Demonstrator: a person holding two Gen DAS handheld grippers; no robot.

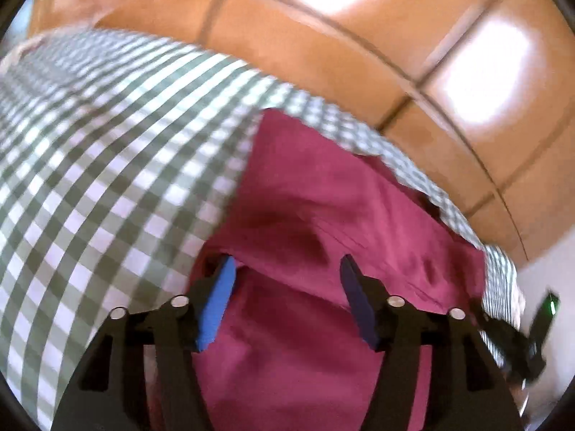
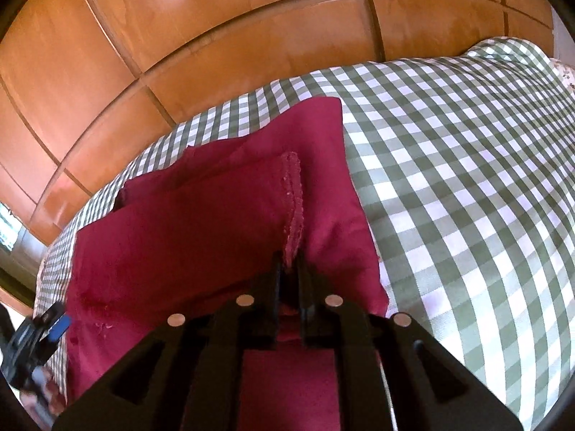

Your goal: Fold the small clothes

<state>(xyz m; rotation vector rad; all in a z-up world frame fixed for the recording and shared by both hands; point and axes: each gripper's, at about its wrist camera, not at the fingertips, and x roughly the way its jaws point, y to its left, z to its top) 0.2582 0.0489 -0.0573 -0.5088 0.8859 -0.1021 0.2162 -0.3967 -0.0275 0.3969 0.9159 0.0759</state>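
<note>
A dark red garment lies partly folded on a green-and-white checked cloth. My left gripper is open just above the garment, its blue pads on either side of a fabric ridge, holding nothing. In the right wrist view the garment has a stitched hem edge running toward me. My right gripper is shut on that hem edge and lifts it a little. The left gripper also shows at the lower left of the right wrist view.
The checked cloth covers a soft surface that extends wide to the right of the garment. Beyond its far edge is orange-brown wooden panelling, also in the left wrist view. The right gripper shows at the right edge.
</note>
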